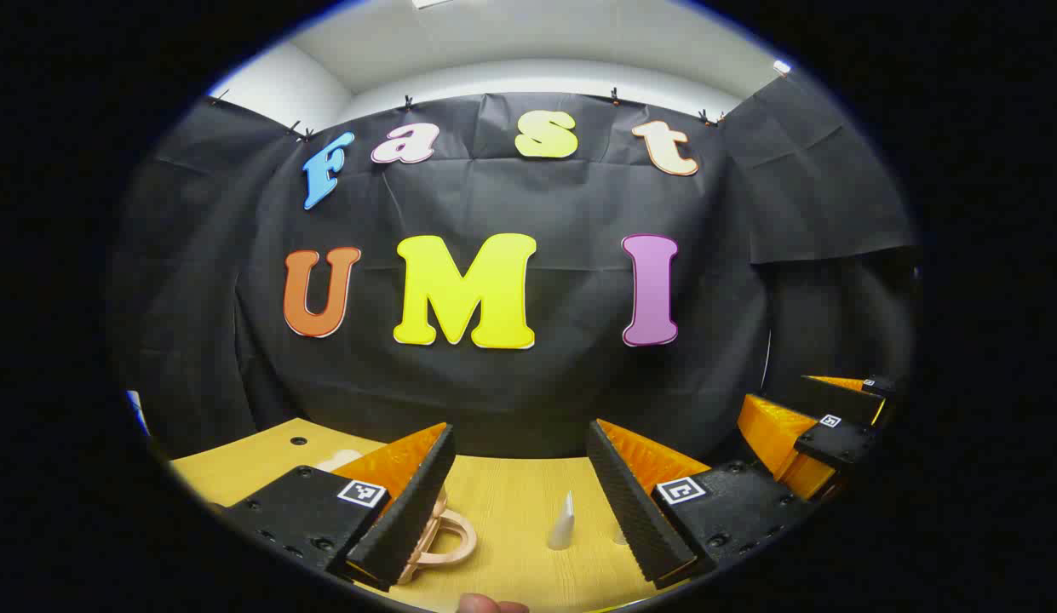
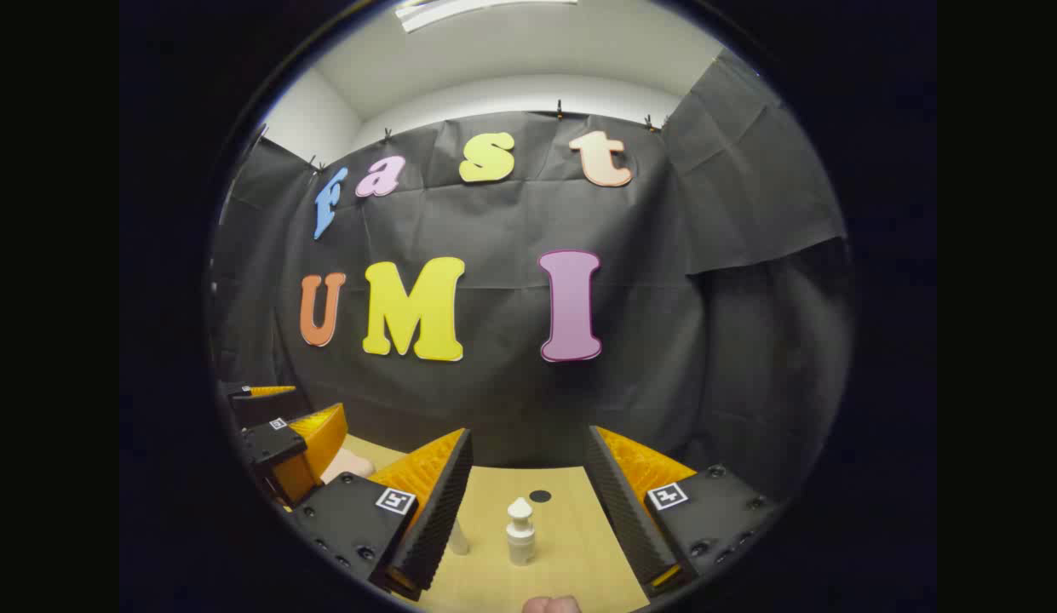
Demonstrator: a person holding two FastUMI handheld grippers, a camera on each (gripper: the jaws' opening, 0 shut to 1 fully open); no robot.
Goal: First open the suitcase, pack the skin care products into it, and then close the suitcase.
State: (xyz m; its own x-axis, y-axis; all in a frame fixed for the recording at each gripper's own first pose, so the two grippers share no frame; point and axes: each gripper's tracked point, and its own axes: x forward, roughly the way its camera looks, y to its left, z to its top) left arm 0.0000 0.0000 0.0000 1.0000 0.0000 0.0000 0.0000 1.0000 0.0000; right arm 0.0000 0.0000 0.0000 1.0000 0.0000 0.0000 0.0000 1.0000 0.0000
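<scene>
The left tongs (image 1: 521, 502) gape above the table (image 1: 511, 511), a white pointed bottle (image 1: 563, 521) standing between.

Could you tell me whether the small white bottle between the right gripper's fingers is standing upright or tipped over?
Upright: the white bottle stands on its base on the table, pointed cap up, between the open right gripper, untouched.

Left gripper view — handle (image 1: 439, 536) at 7 o'clock, partly hidden behind the left finger; what it belongs to cannot be told. Right gripper view — pale tube (image 2: 457, 538) at 6 o'clock, half hidden by a finger. Fingertip (image 2: 552, 605) cut off at bottom edge.
</scene>
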